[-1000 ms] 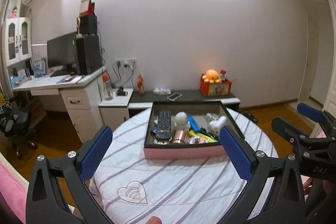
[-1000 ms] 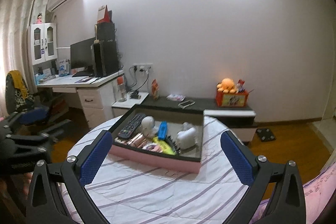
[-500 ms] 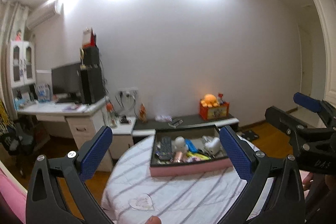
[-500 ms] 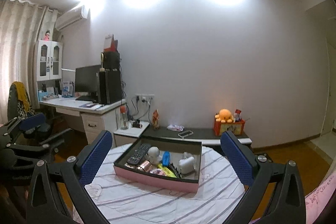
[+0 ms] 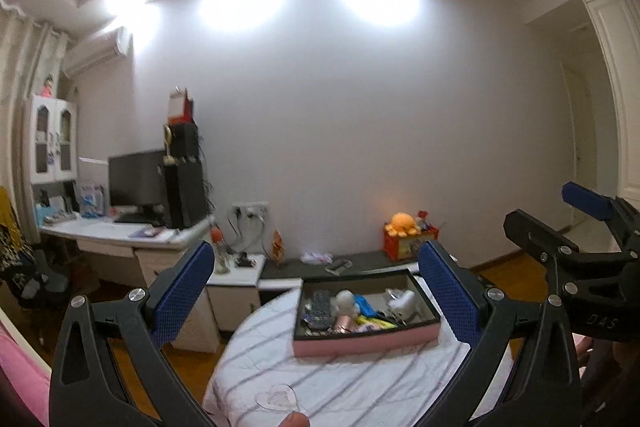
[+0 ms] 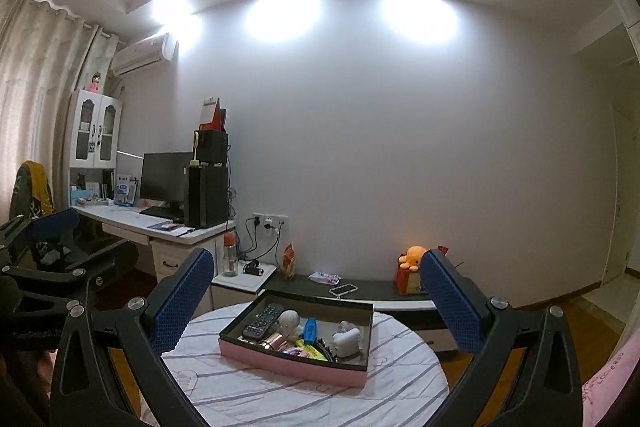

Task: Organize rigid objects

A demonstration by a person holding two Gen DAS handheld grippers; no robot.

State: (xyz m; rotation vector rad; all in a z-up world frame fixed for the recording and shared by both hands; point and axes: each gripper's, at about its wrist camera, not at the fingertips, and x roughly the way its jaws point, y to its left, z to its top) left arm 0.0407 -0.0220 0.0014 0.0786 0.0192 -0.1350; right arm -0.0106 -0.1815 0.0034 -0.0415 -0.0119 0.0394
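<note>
Grippers first: your left gripper [image 5: 316,293] fills the lower part of its view with the jaws spread wide and nothing between the blue pads [image 5: 182,291]. Your right gripper [image 6: 316,301] sits the same way, jaws wide apart and gripping nothing. In the left view you can also see it at the right edge of the frame, and in the right view the left one shows dark at the lower left edge.

Between the fingers, low and a little right of centre in both views, you have the pink tray [image 6: 296,363] with its dark inner walls, resting on a round table [image 6: 240,391] covered in a striped white cloth. Inside it the rigid objects lie crowded toward the near side:
- a black remote control [image 6: 263,319] at the left
- a white round-headed figurine [image 6: 289,322] just beside it
- a blue item [image 6: 311,329] right of the figurine
- a copper-coloured cylinder [image 6: 273,339] near the front wall
- a white blocky item [image 6: 346,339] toward the right

Smaller pieces among them are too small for you to identify.

Behind the table, at centre right, an orange plush octopus [image 6: 414,255] sits on a box on a low dark shelf [image 6: 360,286]. At left stands a desk [image 6: 132,223] with a monitor [image 6: 164,177].
</note>
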